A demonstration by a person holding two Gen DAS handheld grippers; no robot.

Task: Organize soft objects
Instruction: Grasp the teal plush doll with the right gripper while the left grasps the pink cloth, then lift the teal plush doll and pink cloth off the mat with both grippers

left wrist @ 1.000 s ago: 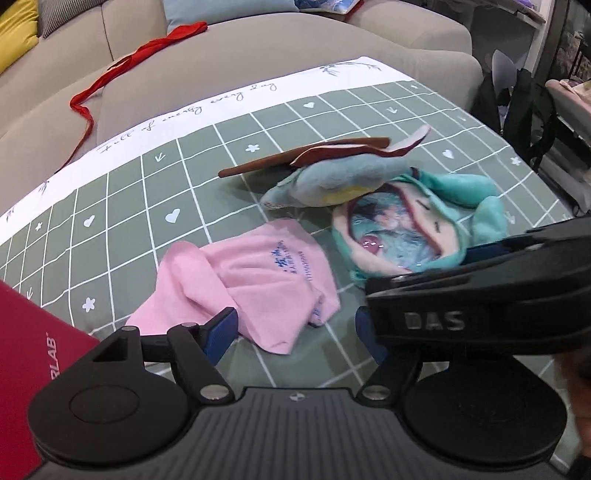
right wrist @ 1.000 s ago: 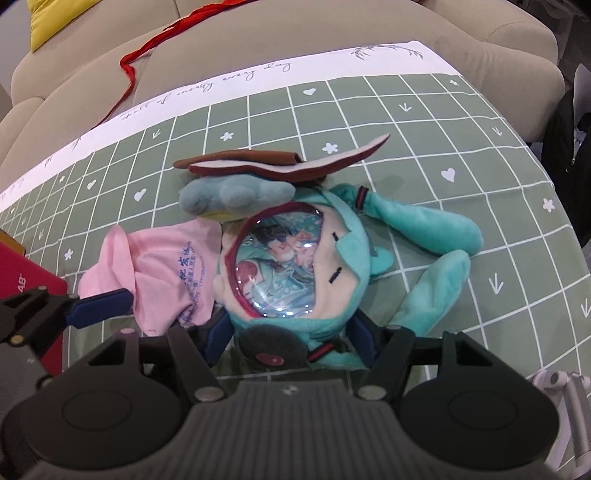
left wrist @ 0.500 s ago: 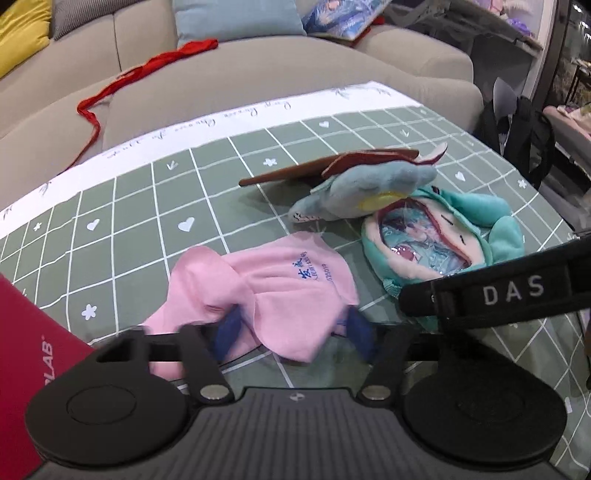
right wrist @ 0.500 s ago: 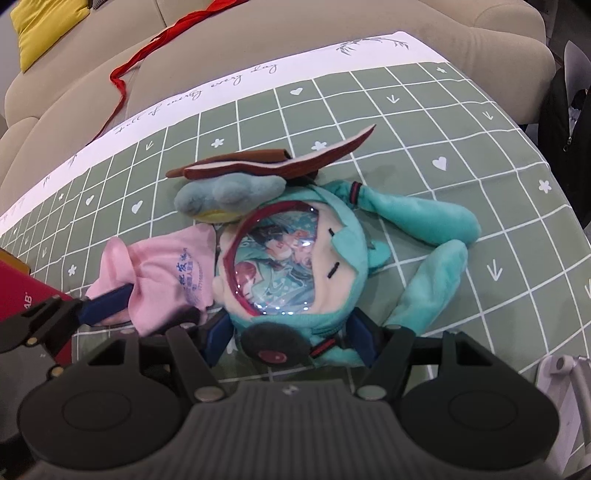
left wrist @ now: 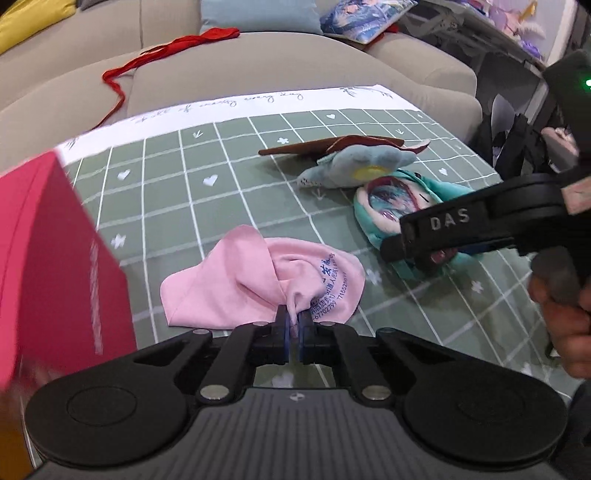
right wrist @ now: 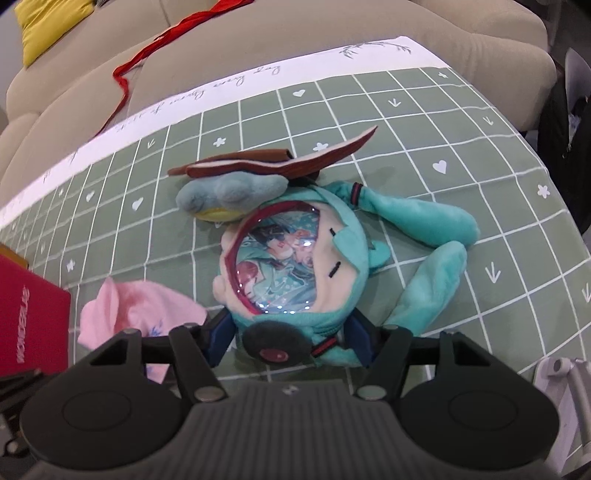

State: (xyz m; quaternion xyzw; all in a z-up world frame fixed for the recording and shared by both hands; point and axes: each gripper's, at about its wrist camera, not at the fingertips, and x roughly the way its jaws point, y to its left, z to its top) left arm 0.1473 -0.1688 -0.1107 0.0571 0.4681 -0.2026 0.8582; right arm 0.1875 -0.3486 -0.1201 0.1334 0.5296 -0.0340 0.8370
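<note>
The left hand-held gripper [left wrist: 294, 329] has its blue pads pressed together on a bunched fold of the pink cloth [left wrist: 258, 282], which lies crumpled on the surface [left wrist: 177, 192] with its printed blue lettering facing up. Taking the teal plush bag [right wrist: 291, 266] as the landmark: the pink cloth sits to its left, apart from it in the left wrist view, and a red box [left wrist: 51, 266] stands further left still, beyond the cloth.

The right hand-held gripper [right wrist: 291, 338] is spread wide, one blue pad on either side of the lower end of the teal plush bag (whether the pads actually touch the plush cannot be told). The bag lies face up, its clear round window showing a printed picture, and its two long teal limbs stretch away to its right.

Just above the bag, touching its top edge, rests a small blue-grey plush [right wrist: 231, 195] with a yellow patch. A flat brown plush piece [right wrist: 273, 162] lies across that toy, on its far side from the bag.

The surface wears a green grid cloth with white hearts and flowers. Past it, well beyond the bag, is a beige sofa [right wrist: 258, 33] with a red ribbon [right wrist: 147, 51] trailing over it.
</note>
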